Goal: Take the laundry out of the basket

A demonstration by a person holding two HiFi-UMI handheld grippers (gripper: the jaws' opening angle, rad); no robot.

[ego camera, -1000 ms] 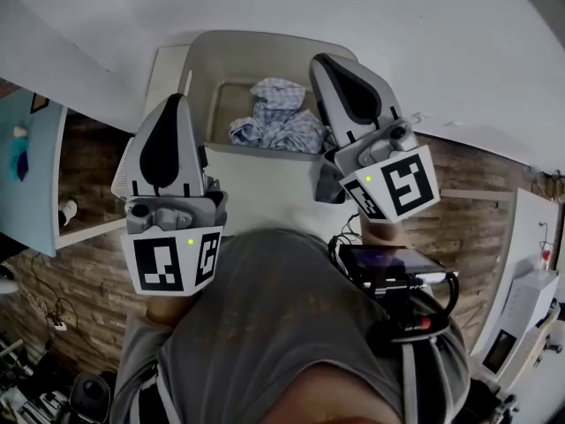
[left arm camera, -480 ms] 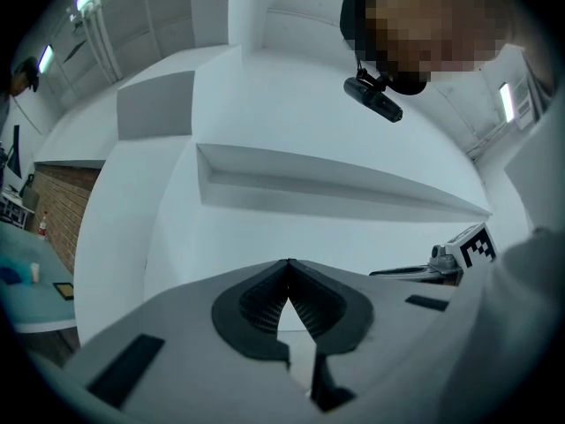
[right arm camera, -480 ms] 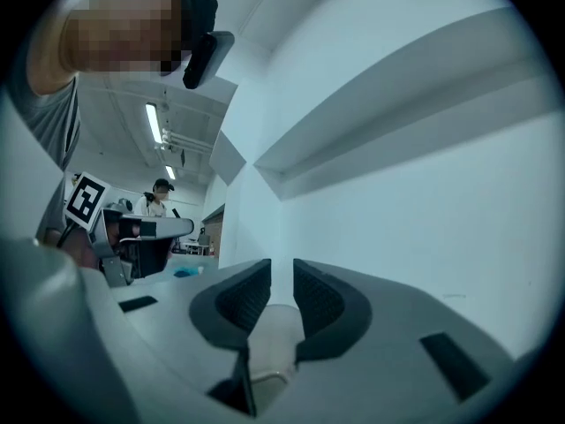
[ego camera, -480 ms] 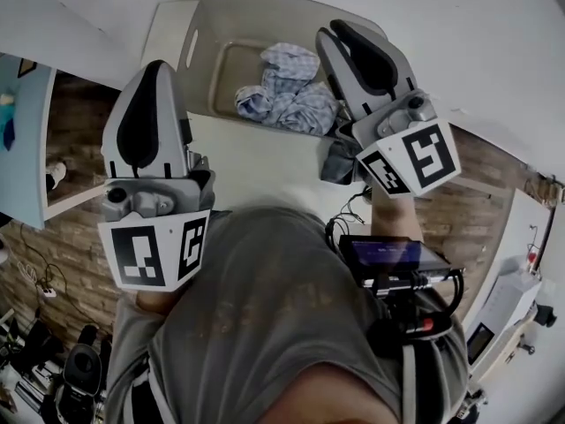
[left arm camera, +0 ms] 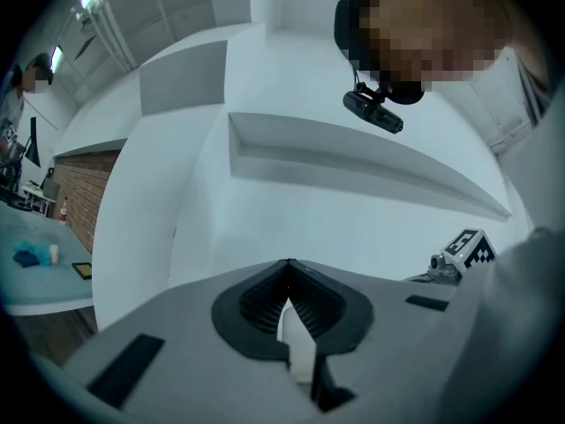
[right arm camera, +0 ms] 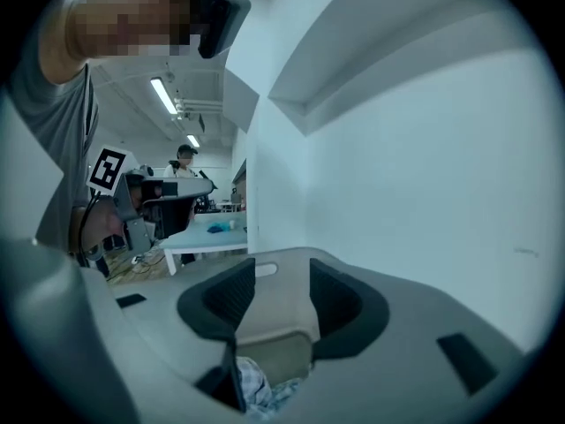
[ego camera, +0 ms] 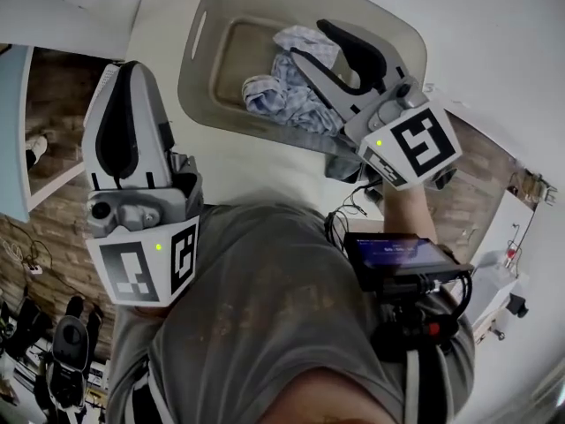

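In the head view, we are at the reach-in step. The right hand-held gripper (ego camera: pixel 306 39) hangs over the open basket (ego camera: pixel 205 104), which sits far out on the white bench (ego camera: pixel 256 170). Its jaws have just been opening and stand moderately apart with nothing pinched. The laundry (ego camera: pixel 281 95), a crumpled heap of pale blue-and-white checked cloth, lies on the basket's bottom toward its right wall, just under that gripper. The left hand-held gripper (ego camera: pixel 124 69) is at the near left, outside the basket. In the left gripper view, its jaws are pressed together on nothing and face a bare white wall. In the right gripper view, the parted jaws frame the basket's beige far wall and its handle slot, and a fold of checked cloth (right arm camera: pixel 256 387) shows low between them, untouched. We judge the next move calls for dipping the right jaws into the heap and closing on a thick fold. The cloth looks soft and loose, so it should bunch easily.
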